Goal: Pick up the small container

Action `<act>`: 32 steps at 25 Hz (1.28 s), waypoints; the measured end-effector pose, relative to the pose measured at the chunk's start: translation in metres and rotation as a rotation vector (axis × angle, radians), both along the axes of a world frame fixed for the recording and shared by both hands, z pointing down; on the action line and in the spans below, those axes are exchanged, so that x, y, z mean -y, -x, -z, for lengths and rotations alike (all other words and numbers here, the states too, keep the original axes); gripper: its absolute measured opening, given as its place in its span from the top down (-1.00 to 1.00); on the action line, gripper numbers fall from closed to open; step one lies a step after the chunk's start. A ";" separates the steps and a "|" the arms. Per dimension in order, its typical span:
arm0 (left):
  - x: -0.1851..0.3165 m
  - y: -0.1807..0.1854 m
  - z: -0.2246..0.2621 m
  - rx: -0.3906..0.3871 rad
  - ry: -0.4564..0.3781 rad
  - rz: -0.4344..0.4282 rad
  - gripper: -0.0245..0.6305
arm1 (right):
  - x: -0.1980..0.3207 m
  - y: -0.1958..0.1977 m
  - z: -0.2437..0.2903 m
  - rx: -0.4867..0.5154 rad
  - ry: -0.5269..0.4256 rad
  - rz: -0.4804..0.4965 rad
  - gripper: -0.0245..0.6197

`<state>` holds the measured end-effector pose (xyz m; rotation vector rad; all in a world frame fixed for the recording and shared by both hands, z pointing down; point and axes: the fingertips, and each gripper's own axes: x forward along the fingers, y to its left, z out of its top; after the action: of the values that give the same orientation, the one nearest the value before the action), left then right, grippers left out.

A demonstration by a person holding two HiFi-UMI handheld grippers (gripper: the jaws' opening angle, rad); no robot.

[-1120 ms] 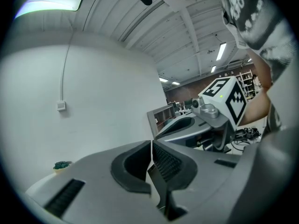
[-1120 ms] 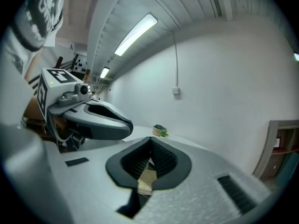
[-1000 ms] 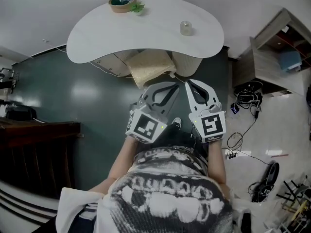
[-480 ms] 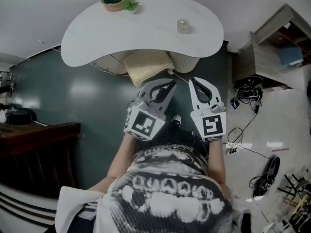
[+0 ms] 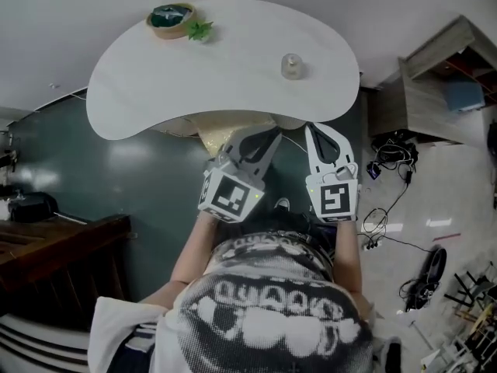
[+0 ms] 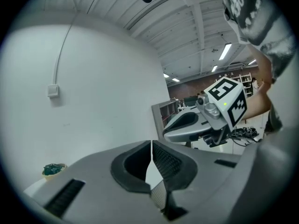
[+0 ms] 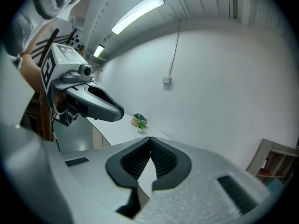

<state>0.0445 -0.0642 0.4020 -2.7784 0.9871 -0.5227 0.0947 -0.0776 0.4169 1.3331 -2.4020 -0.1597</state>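
Torso [image 5: 272, 317] in a printed top nearest. Just ahead, side by side: left gripper [image 5: 273, 134], jaws pressed together, empty; right gripper [image 5: 311, 128], likewise closed on nothing. Beyond the tips, curved white table [image 5: 155, 92]. Small glass container [image 5: 291, 66] upright toward its right end, well apart from both grippers. Farthest, teal-filled bowl [image 5: 172, 19] just beside a small green plant [image 5: 199, 31].

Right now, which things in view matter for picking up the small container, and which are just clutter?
Job: small container, on the white table; left claw and right claw, both shut, empty.
Lying about: bowl, green sprig, floor cables, wooden cabinet.
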 end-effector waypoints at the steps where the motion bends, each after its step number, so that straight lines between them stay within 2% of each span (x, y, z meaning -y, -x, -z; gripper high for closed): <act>1: 0.012 0.002 -0.001 0.002 0.002 -0.008 0.89 | 0.012 0.001 -0.003 -0.009 0.001 -0.006 0.91; 7: 0.068 0.008 -0.007 0.020 0.026 -0.064 0.89 | 0.075 0.006 -0.027 -0.043 0.050 -0.035 0.91; 15: 0.115 0.015 -0.032 0.074 0.052 -0.113 0.89 | 0.128 0.009 -0.067 -0.105 0.143 -0.048 0.80; 24: 0.154 0.017 -0.040 0.072 0.064 -0.152 0.89 | 0.183 0.001 -0.126 -0.181 0.273 -0.079 0.26; 28: 0.167 0.018 -0.043 0.071 0.067 -0.166 0.89 | 0.203 0.003 -0.148 -0.165 0.335 -0.077 0.09; 32: 0.180 0.021 -0.046 0.074 0.067 -0.172 0.89 | 0.223 0.008 -0.177 -0.157 0.412 -0.066 -0.16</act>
<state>0.0231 -0.2440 0.4478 -2.8444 0.7199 -0.6387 0.0869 -0.3008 0.5938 1.1568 -2.1092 0.2298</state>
